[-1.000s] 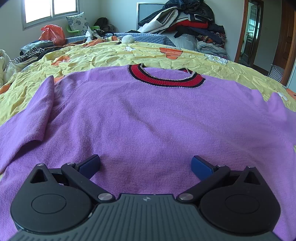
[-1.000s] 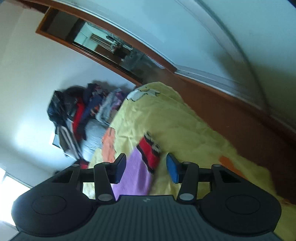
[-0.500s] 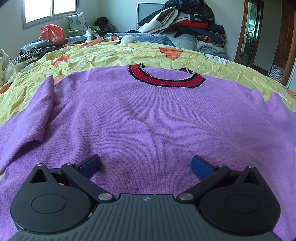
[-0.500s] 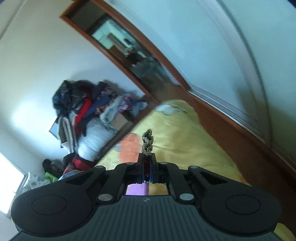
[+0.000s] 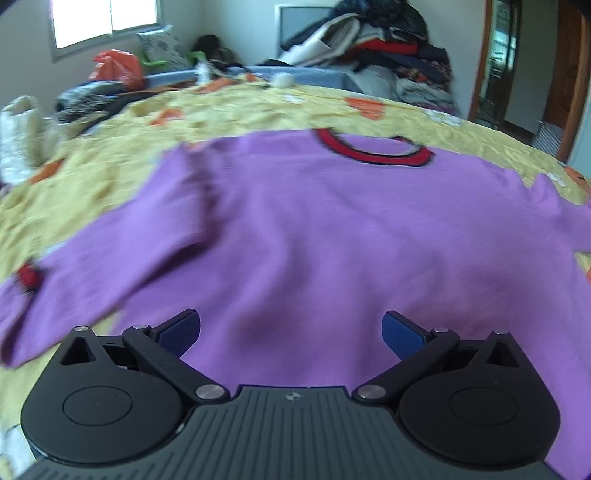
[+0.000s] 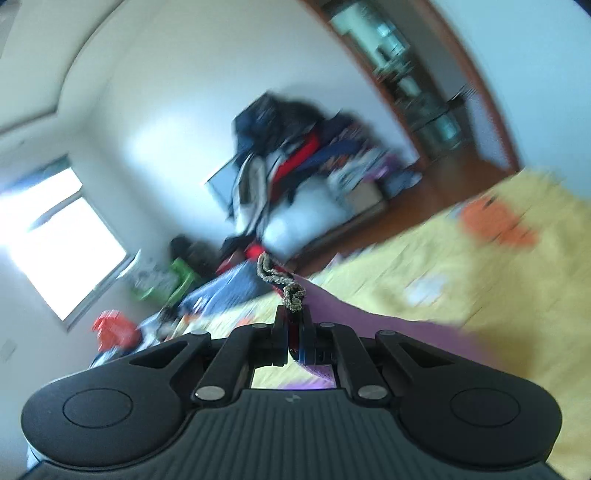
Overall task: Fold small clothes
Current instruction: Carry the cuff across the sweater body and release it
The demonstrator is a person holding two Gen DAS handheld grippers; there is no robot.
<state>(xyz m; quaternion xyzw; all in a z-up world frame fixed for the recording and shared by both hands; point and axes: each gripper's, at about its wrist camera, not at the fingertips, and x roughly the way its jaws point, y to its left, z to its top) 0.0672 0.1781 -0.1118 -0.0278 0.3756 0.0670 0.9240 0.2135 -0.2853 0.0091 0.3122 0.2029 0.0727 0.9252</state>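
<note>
A purple sweater [image 5: 332, 229] with a red collar [image 5: 373, 149] lies flat on the yellow bedspread [image 5: 92, 177]. Its left sleeve [image 5: 140, 236] slants down to a red cuff [image 5: 27, 277] at the left edge. My left gripper [image 5: 291, 328] hovers open over the sweater's lower part, with nothing between its fingers. In the right wrist view, my right gripper [image 6: 293, 325] is shut on the other sleeve's cuff [image 6: 288, 288], whose trimmed edge sticks up past the fingertips. The purple sleeve [image 6: 369, 317] trails off to the right over the bedspread [image 6: 498, 280].
A tall pile of clothes [image 5: 376, 48] stands behind the bed, also in the right wrist view as the clothes pile [image 6: 295, 162]. A red bag [image 5: 118, 66] and cushions lie at the far left under a window [image 5: 103, 18]. A doorway [image 5: 506, 62] opens at the right.
My left gripper has swung left, so the left sleeve and its red cuff show now. The right gripper shut on the cuff half a second ago and has since turned toward the window, carrying it.
</note>
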